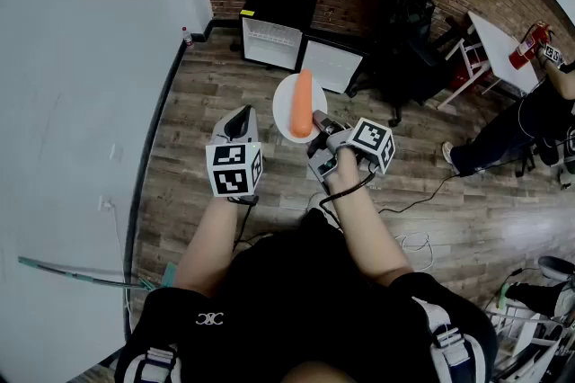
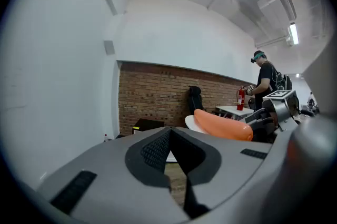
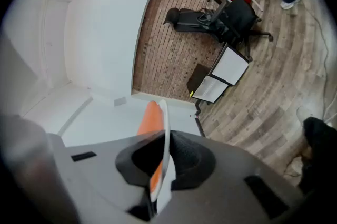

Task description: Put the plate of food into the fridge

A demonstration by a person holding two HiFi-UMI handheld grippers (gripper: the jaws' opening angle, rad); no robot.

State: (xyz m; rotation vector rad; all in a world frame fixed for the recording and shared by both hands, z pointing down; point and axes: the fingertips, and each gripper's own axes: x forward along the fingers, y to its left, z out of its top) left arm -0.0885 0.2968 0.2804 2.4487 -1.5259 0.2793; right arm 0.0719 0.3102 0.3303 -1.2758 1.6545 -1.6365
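A white plate [image 1: 289, 105] carries a long orange piece of food [image 1: 303, 103], and my right gripper [image 1: 316, 122] is shut on the plate's near rim, holding it above the wooden floor. In the right gripper view the plate's edge [image 3: 165, 150] runs between the jaws with the orange food [image 3: 149, 122] on its left. My left gripper [image 1: 238, 125] hovers just left of the plate, shut and holding nothing. Its own view shows the orange food [image 2: 224, 126] and the plate [image 2: 193, 123] to the right. Ahead on the floor stands the small black fridge [image 1: 273, 28], its door [image 1: 333, 66] swung open.
A black office chair [image 1: 410, 5] stands right of the fridge against the brick wall. A white table [image 1: 492, 46] with a fire extinguisher [image 1: 530, 45] is at the far right, and a person [image 1: 526, 128] sits there. Cables [image 1: 409, 206] lie on the floor. A white wall runs along the left.
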